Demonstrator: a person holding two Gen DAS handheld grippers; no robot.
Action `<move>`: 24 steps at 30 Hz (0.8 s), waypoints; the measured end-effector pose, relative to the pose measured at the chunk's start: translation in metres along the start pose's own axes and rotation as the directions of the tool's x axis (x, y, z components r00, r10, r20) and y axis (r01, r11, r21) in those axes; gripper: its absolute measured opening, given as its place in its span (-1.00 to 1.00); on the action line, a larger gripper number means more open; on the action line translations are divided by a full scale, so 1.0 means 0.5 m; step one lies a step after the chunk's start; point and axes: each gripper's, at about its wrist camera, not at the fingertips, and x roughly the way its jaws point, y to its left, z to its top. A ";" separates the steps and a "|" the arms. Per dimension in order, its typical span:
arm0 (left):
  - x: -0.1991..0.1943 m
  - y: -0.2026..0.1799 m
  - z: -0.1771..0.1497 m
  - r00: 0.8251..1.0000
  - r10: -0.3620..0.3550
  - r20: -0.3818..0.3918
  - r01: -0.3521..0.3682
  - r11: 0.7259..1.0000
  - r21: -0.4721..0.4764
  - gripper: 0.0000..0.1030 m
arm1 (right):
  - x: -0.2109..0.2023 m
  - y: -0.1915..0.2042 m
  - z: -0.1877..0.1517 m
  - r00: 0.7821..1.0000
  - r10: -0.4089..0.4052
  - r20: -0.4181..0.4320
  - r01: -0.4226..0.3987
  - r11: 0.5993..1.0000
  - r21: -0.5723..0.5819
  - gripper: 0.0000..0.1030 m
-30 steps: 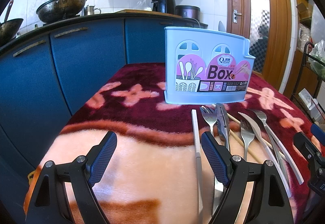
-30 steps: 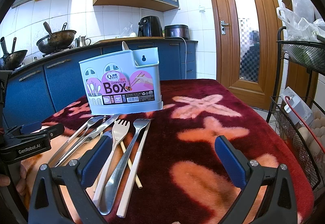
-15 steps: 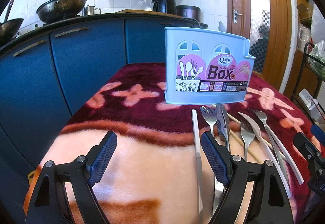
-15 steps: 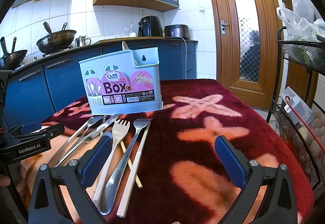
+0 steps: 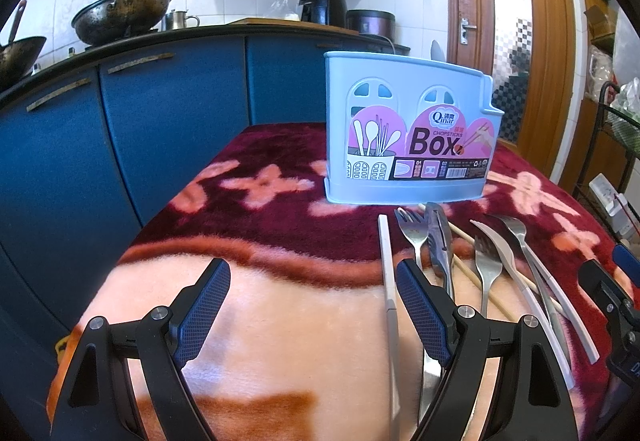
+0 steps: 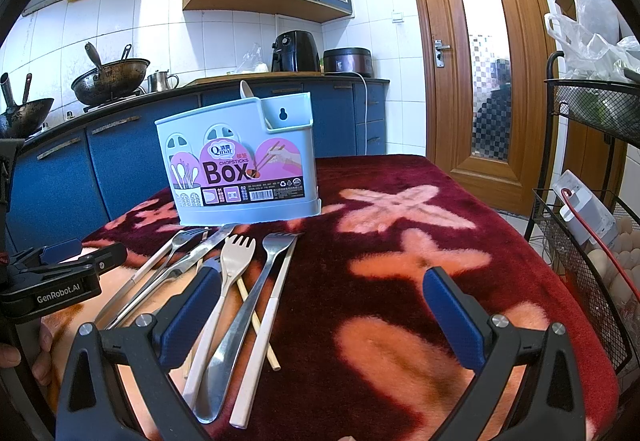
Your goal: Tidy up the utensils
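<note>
Utensils (image 6: 224, 281) lie in a loose fan on the blanket-covered surface (image 6: 400, 281), just in front of the pale blue chopsticks box (image 6: 240, 165), which stands upright near the far edge. Among them you can pick out a cream plastic fork (image 6: 236, 261), a steel fork (image 6: 276, 245) beside it on the right, a knife (image 6: 200, 249) to the left, and a wooden chopstick (image 6: 256, 325) running underneath. In your left wrist view the same group (image 5: 460, 261) sits to the right of centre, with a white-handled piece (image 5: 388, 273) at its left edge and the box (image 5: 408, 137) behind.

Your right gripper (image 6: 320, 309) is spread wide and holds nothing; its left finger (image 6: 188, 317) hangs over the handles of the pile, though you cannot tell whether it touches them. Your left gripper (image 5: 312, 305) is also wide apart and empty, over bare blanket (image 5: 280, 321), with its right finger (image 5: 420, 313) just beside the white-handled piece.

A white spoon tip (image 6: 246, 89) pokes up from the box. Behind it run blue cabinets (image 6: 120, 161), with a wok (image 6: 108, 81) on the counter. A wooden door (image 6: 480, 61) stands to the right.
</note>
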 end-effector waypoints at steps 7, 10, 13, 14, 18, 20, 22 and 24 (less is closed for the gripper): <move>0.000 0.000 0.000 1.000 0.000 0.000 0.000 1.000 0.000 0.66 | 0.000 0.000 0.000 1.000 0.000 0.000 0.000 1.000 0.001 1.00; 0.000 0.000 0.000 1.000 0.000 0.000 0.000 1.000 0.000 0.66 | -0.001 -0.001 0.001 1.000 0.001 0.000 -0.001 1.000 0.003 1.00; 0.000 -0.001 0.000 1.000 0.000 -0.001 0.000 1.000 0.001 0.66 | -0.002 0.000 0.001 1.000 0.001 -0.002 -0.001 1.000 0.002 1.00; 0.001 -0.001 0.000 1.000 0.000 -0.002 0.000 1.000 0.001 0.66 | -0.003 0.001 0.002 1.000 0.001 -0.003 -0.001 1.000 0.000 1.00; 0.004 0.007 -0.001 1.000 0.001 -0.004 -0.001 1.000 0.003 0.66 | 0.002 -0.001 0.001 1.000 0.006 -0.012 -0.006 1.000 0.002 1.00; 0.007 0.005 -0.003 1.000 0.003 -0.008 -0.003 1.000 0.003 0.66 | 0.004 -0.007 0.001 1.000 0.014 -0.024 -0.013 1.000 0.010 1.00; 0.008 0.005 -0.001 1.000 0.004 -0.013 -0.004 1.000 0.002 0.66 | 0.008 -0.011 0.007 0.999 0.025 -0.041 -0.024 0.999 0.024 1.00; 0.011 0.007 0.005 1.000 0.002 -0.029 -0.002 1.000 -0.002 0.66 | 0.012 -0.016 0.016 0.997 0.033 -0.067 -0.031 0.999 0.036 1.00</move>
